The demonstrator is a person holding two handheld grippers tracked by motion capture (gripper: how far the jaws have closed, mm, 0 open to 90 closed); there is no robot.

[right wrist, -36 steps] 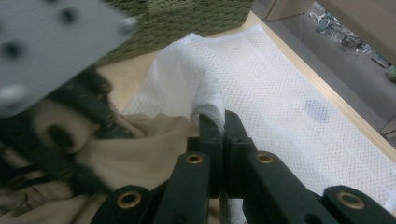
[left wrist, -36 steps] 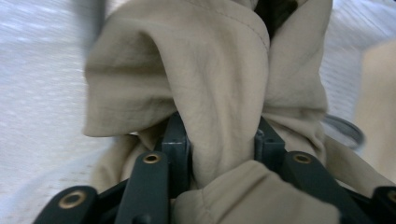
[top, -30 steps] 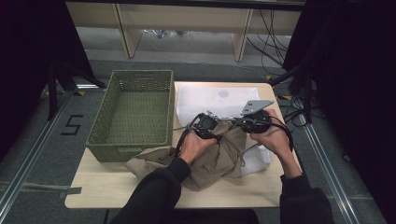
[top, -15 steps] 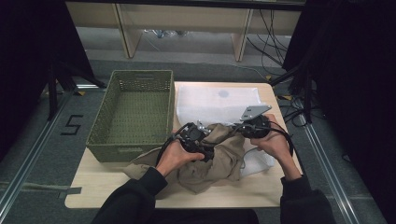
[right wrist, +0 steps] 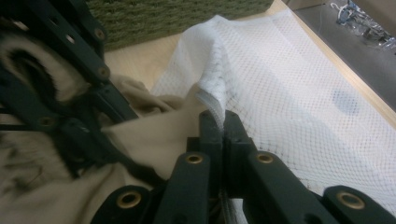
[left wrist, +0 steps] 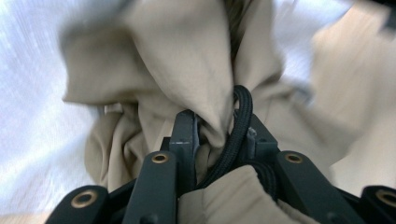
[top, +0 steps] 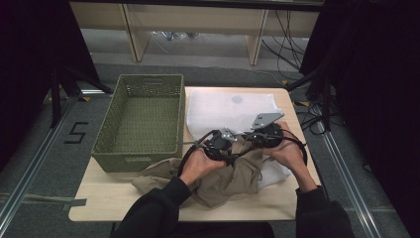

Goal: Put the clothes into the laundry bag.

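Note:
A crumpled tan garment [top: 223,181] lies at the table's front, partly over a white mesh bag [top: 228,106] spread flat behind it. My left gripper [top: 229,148] sits on the garment's top. In the left gripper view its jaws have just been closing, and the left gripper [left wrist: 219,135] now pinches a fold of tan garment [left wrist: 187,70] together with a black cord [left wrist: 240,112]. Close to its right, my right gripper [top: 251,136] is shut. The right gripper view shows the right gripper [right wrist: 218,116] clamped on a raised edge of the mesh bag [right wrist: 280,79], with tan garment [right wrist: 144,135] beside it.
An empty green woven basket [top: 143,119] stands on the left half of the wooden table [top: 148,203], near the left gripper. Dark curtains flank the table. Shelving and loose cables lie on the floor beyond its far edge.
The left gripper swung out to the near left over the garment, then came back right beside the right gripper with cloth in its jaws. The right hand kept its place on the bag's edge.

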